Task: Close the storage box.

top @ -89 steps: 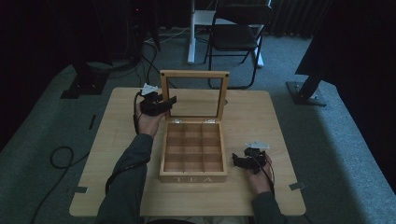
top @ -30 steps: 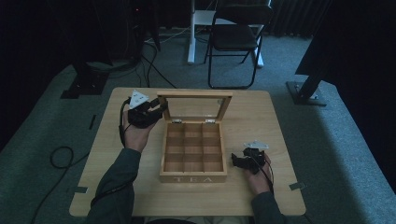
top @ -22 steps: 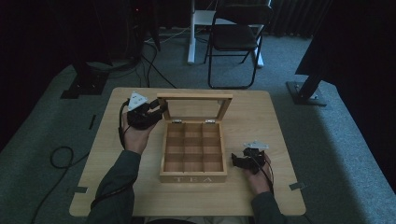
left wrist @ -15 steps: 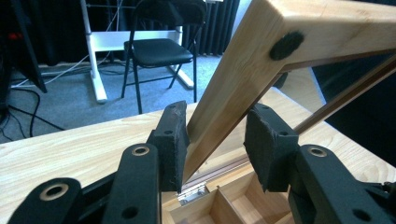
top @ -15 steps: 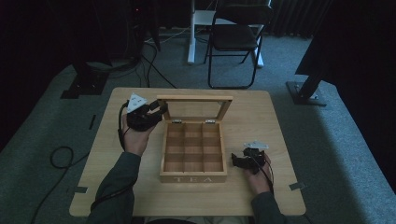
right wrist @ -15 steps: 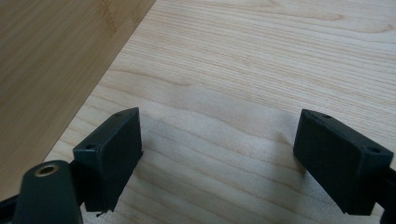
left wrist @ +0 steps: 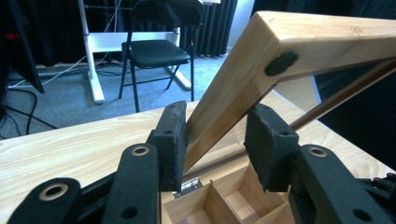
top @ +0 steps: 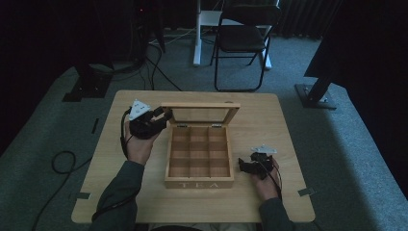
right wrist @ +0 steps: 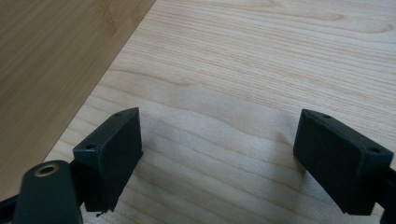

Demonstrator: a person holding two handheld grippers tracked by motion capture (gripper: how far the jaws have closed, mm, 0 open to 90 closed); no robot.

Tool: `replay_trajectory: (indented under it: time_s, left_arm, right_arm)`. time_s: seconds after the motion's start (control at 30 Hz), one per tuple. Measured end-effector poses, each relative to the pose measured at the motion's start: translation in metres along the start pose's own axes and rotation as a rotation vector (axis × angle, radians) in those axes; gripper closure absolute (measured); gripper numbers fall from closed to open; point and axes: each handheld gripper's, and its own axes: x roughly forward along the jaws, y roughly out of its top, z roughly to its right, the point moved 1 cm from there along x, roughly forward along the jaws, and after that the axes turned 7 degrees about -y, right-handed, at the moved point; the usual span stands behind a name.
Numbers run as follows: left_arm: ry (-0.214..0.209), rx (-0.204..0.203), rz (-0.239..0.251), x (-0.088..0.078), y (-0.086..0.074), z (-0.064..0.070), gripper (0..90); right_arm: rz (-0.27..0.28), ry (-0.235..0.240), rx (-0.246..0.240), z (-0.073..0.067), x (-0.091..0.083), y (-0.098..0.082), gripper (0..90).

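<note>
— How far along is the lid (top: 200,113)?

— I'm clamping my left gripper (left wrist: 215,140) on its side rail; it's tilting half-closed over the box (top: 199,155) mid-table. Lowering remains.

— Your right gripper (right wrist: 233,154)?

— Jaws apart, resting on the table (right wrist: 261,60) beside the box.

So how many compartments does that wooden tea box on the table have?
9, in a three-by-three grid inside the tea box: three along the hinged back by the raised lid, three across the middle, three along the front. All look empty.
</note>
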Motion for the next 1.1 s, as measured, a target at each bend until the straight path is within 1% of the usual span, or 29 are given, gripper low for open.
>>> replay_trajectory:
  time_s: [0.6,0.77,0.87,1.1]
  left_arm:
    - [-0.010,-0.012,0.006,-0.009,-0.005,0.007,58.3]
    - [-0.017,-0.018,0.016,-0.012,-0.007,0.009,57.9]
    - [-0.018,-0.015,0.017,-0.014,-0.009,0.010,57.7]
    - [-0.018,-0.023,0.017,-0.018,-0.015,0.014,57.2]
  right_arm:
    - [-0.001,0.000,-0.001,0.000,0.000,0.000,15.0]
    - [-0.001,0.001,-0.002,0.000,0.000,0.000,15.0]
    - [-0.002,0.001,-0.002,0.000,0.000,0.000,15.0]
    - [-0.001,0.000,-0.001,0.000,0.000,0.000,15.0]
